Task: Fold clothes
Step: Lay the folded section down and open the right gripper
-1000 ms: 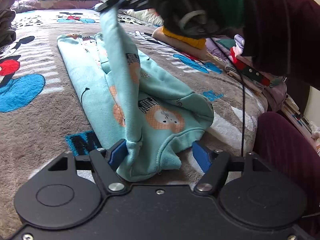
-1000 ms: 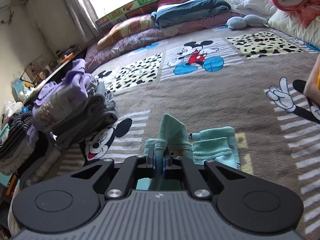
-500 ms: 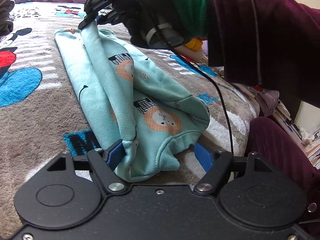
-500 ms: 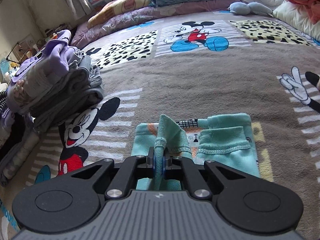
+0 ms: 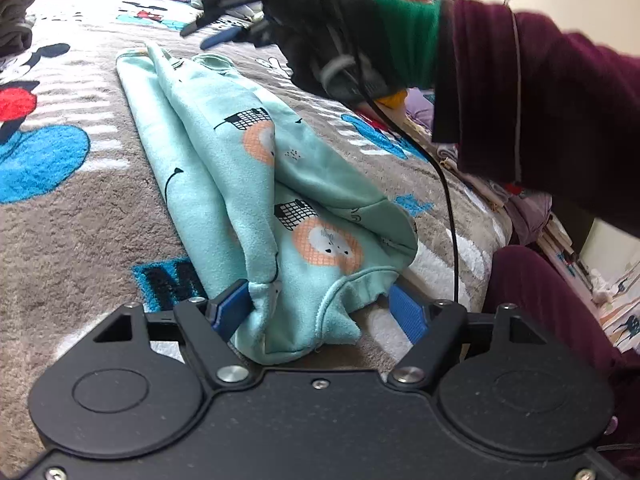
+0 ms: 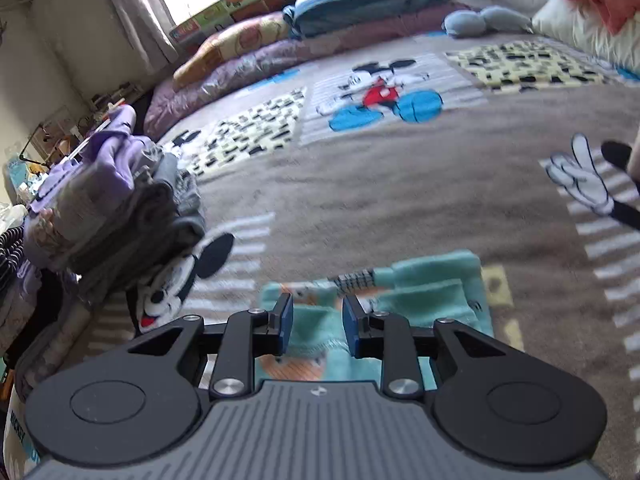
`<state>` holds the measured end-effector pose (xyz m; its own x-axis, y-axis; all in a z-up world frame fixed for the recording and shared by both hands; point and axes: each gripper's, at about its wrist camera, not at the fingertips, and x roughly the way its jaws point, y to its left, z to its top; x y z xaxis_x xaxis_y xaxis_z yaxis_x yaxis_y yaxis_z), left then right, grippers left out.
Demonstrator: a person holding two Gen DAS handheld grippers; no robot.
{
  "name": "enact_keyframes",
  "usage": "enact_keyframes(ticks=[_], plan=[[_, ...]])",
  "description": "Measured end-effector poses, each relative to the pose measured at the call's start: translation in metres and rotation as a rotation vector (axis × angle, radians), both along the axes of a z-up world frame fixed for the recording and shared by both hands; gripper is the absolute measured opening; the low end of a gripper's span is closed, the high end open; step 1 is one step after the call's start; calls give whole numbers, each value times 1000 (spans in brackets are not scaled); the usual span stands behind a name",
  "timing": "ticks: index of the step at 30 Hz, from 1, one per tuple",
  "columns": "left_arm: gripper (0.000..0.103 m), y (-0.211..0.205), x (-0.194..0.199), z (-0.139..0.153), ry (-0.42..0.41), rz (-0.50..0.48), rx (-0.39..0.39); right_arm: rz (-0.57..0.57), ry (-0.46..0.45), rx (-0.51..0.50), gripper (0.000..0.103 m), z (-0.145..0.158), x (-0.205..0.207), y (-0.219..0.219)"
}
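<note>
A mint green child's garment (image 5: 256, 184) with orange animal prints lies folded lengthwise on the bed. My left gripper (image 5: 320, 308) is open, its blue pads either side of the garment's near end, which bunches between them. My right gripper (image 6: 316, 320) is open and empty just above the garment's far end (image 6: 420, 292). In the left wrist view the right gripper (image 5: 216, 20) hovers above that far end, held by a gloved hand.
The bed is covered by a grey-brown Mickey Mouse blanket (image 6: 400, 184). A pile of grey and purple clothes (image 6: 112, 208) sits at its left edge. Pillows and folded bedding (image 6: 360, 4) line the far end. More clothes (image 5: 500, 192) lie by the right edge.
My right gripper lowered the garment's edge onto the far end, then opened and let go. The lifted fabric now lies flat. My left gripper stayed put and open.
</note>
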<state>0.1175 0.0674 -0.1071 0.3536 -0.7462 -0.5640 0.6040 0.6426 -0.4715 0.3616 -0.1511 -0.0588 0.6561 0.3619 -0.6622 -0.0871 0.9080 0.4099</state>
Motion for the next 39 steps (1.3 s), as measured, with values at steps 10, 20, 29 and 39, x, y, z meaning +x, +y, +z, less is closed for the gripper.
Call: enact_keyframes(ticks=[10,20,29,39], plan=[[75,9,6,-8,75,30,-97,37,-15,35,8,-18,-7,3],[75,16,13,-10,145,54,-170,28,-67,-26,14,-13,-13,-3],[75,17,12,-8,146,65,-172,446,-208,-235,14,19,-72,43],[75,19,0,3,32,48,-70,522,-153,-455,13,-25,-72,83]])
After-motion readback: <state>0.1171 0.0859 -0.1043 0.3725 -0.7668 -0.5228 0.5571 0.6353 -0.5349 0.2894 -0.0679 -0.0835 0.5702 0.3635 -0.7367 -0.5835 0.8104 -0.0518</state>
